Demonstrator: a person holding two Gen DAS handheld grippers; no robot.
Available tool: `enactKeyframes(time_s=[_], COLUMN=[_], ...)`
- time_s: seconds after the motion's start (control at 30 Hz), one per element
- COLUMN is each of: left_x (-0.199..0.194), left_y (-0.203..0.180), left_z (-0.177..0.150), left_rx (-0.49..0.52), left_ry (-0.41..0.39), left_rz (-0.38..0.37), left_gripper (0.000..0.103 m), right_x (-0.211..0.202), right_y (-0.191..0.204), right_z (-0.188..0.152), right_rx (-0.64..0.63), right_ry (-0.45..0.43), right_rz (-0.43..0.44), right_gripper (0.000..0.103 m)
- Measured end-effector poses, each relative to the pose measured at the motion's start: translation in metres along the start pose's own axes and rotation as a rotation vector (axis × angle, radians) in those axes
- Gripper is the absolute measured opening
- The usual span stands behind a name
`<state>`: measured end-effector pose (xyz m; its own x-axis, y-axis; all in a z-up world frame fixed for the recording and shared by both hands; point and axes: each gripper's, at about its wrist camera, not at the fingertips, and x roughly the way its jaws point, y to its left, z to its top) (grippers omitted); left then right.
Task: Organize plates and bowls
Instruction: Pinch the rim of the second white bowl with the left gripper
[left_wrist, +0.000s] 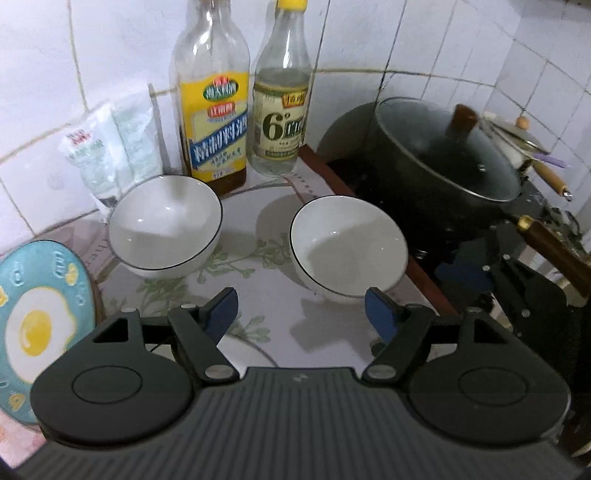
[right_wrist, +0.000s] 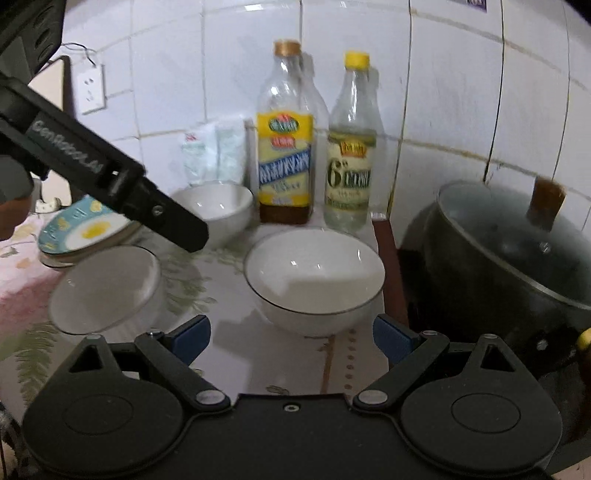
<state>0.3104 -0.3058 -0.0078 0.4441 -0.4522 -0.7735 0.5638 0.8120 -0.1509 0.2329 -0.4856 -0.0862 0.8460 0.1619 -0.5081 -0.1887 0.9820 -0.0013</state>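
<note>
Left wrist view: left hand-held gripper (left_wrist: 301, 314) wide and empty, right one (right_wrist: 291, 341) likewise, near bowl (right_wrist: 314, 280).

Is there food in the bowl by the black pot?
No, the bowl beside the black pot is empty and white inside.

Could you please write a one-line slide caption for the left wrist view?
Open left gripper above counter, two white bowls ahead, bottles behind, egg plate left.

White tiled wall (left_wrist: 55, 55), floral countertop (left_wrist: 258, 325)
</note>
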Motion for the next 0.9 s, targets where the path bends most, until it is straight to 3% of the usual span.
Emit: enactKeyframes(time_s=[0.17,0.4,0.47,0.53,0.63,0.9], left_x=[0.034,0.071,0.078,0.086,0.092,0.068], left_y=[-0.002,-0.002,-0.001,0.000,0.003,-0.007], left_z=[0.009,0.019,0.019,0.019,0.017,0.010], left_rx=[-0.025,-0.034,-0.041,-0.058,-0.086,-0.040], left_ry=[0.006,0.046,0.057,0.083,0.101,0.092], left_rz=[0.015,0.032,0.026,0.009,-0.037,-0.031], left_gripper=[0.072,0.054,0.047,0.029,0.018,0.018], right_x=[0.032,0.064,0.071,0.078,0.087,0.066], right_y=[-0.014,-0.027,-0.029,-0.032,-0.037,-0.033], right_z=[-0.005,-0.010,-0.009,-0.008,-0.007,-0.008], right_rx=[0.010,0.020,0.018,0.021,0.037,0.030], right_ry=[0.023,0.045,0.043,0.042,0.035,0.034], right_rz=[0.025,0.019,0.030,0.037,0.064,0.095], right_gripper=[0.097,0.097,0.097,0.097,0.097,0.096])
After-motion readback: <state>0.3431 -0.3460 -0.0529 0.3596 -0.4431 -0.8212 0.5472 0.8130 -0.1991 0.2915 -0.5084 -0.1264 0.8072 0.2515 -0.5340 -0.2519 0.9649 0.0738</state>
